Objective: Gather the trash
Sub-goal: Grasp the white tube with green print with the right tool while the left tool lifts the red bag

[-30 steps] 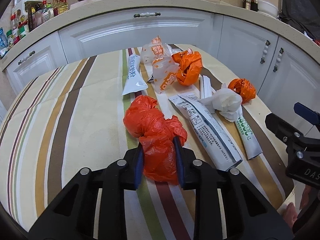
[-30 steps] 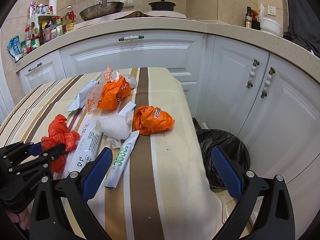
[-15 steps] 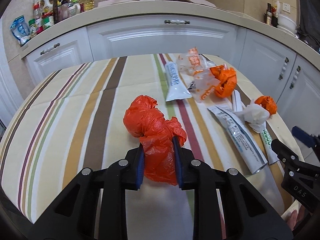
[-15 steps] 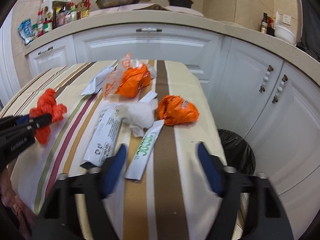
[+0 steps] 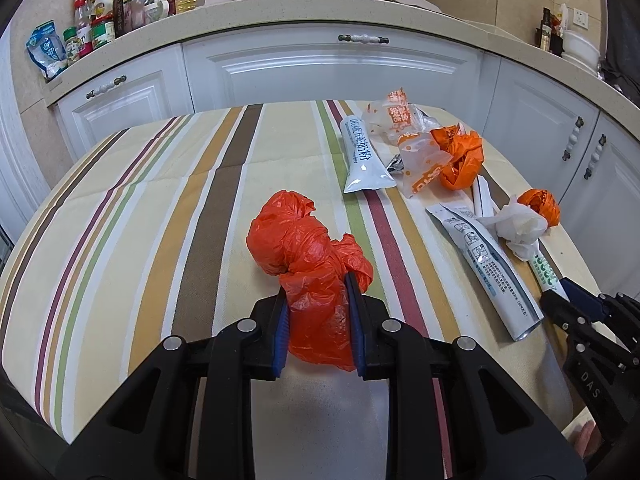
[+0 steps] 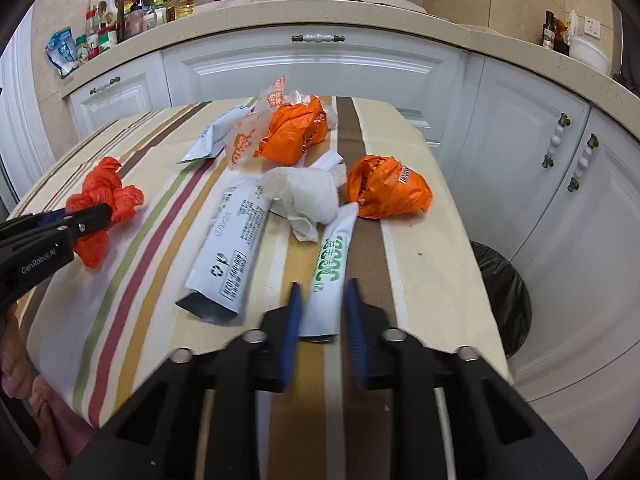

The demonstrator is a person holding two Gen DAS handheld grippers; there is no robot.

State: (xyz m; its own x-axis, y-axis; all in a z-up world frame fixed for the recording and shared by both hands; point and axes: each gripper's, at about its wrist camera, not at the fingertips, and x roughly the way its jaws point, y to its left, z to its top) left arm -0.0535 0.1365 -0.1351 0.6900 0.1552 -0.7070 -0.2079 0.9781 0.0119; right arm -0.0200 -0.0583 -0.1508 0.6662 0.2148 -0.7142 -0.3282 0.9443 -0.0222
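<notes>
One red bag (image 5: 310, 264) between left gripper (image 5: 316, 292) pads.

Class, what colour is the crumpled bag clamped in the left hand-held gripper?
Red-orange bag; the left wrist view shows it best.

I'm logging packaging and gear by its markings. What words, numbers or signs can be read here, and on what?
"GenRobot.AI": side of the left tongs.
"DAS", cut off: body of the right tongs.
Recycling symbol: grey-white pouch.
Large green print: narrow white sachet; I cannot tell the characters.
Dark Chinese print: white tube pouch; too blurred.
Orange print: clear wrapper; unreadable.
</notes>
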